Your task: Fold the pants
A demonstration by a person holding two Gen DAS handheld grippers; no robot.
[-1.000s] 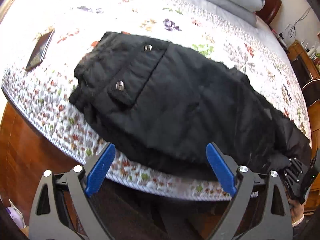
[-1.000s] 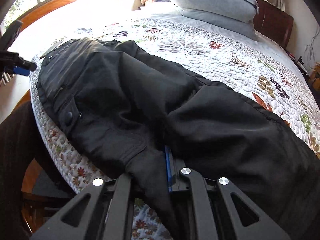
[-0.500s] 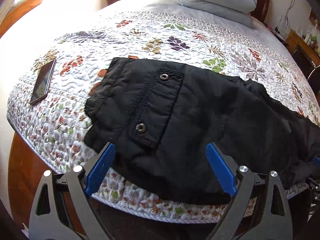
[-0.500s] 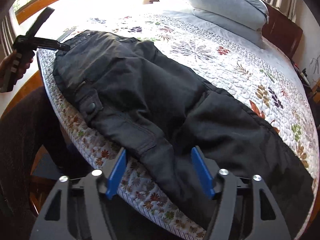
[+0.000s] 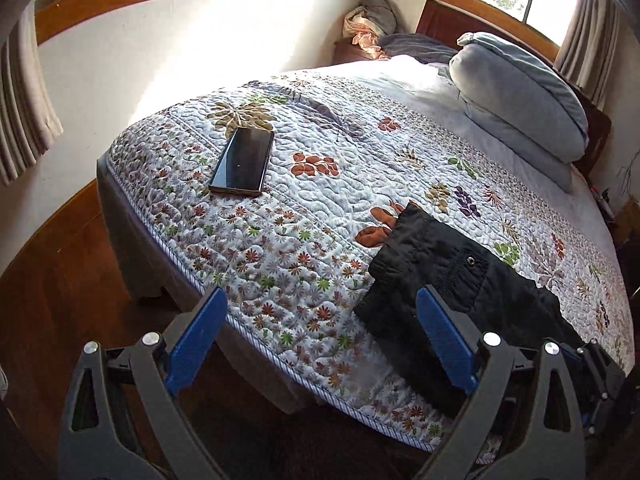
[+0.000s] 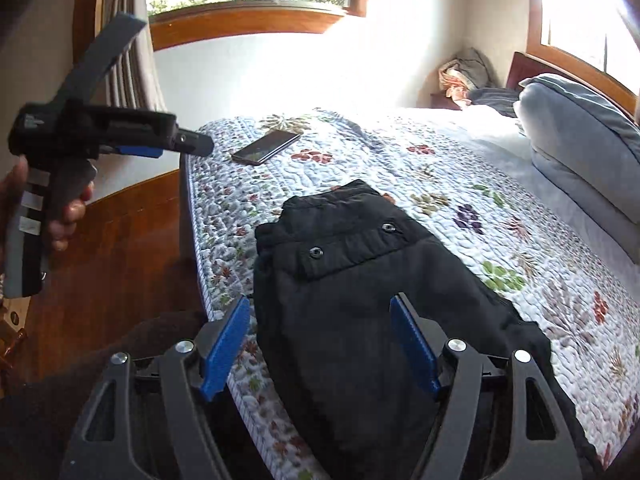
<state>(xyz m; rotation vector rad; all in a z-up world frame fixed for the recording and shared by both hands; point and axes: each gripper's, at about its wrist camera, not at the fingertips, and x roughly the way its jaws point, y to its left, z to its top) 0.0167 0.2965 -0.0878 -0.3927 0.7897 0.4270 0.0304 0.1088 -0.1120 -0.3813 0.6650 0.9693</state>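
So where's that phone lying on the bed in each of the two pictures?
Left wrist view: the phone lies upper left of centre on the quilt, far left of the pants.
Right wrist view: the phone lies near the top, left of centre, beyond the pants.
Shared landmark: the grey pillows at the right edge of both pictures.

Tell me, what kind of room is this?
It looks like a bedroom. There is a big bed with a flowery quilt, a stack of grey-blue pillows by the wooden headboard, and black pants lying on the bed to be folded.
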